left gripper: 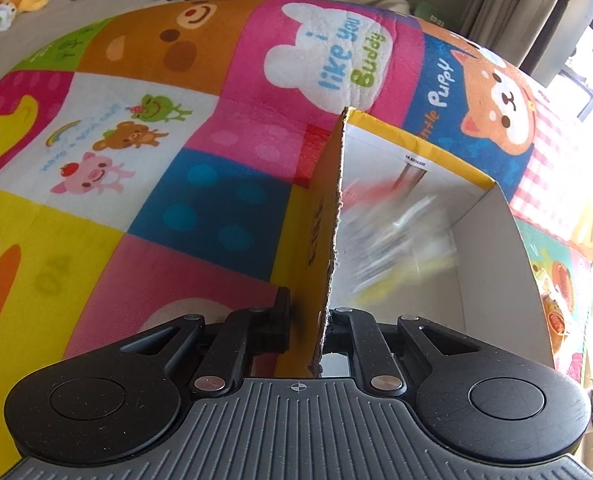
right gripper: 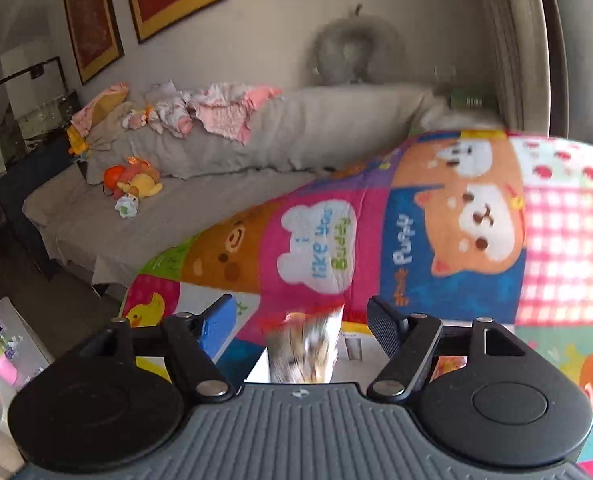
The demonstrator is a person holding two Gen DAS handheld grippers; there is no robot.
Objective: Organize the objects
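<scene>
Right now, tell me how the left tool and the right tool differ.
The left tool is shut on the box wall; the right tool is open, gripping nothing. Left sits at the box edge; right is above a blurred packet. Both are black and point over the mat.

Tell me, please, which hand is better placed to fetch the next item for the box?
Right. The right gripper has open jaws pressing on nothing, while the left gripper is shut on the box wall.

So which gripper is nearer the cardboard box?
Left. The left gripper is clamped on the cardboard box wall; the right gripper hangs above it with jaws open, touching nothing.
</scene>
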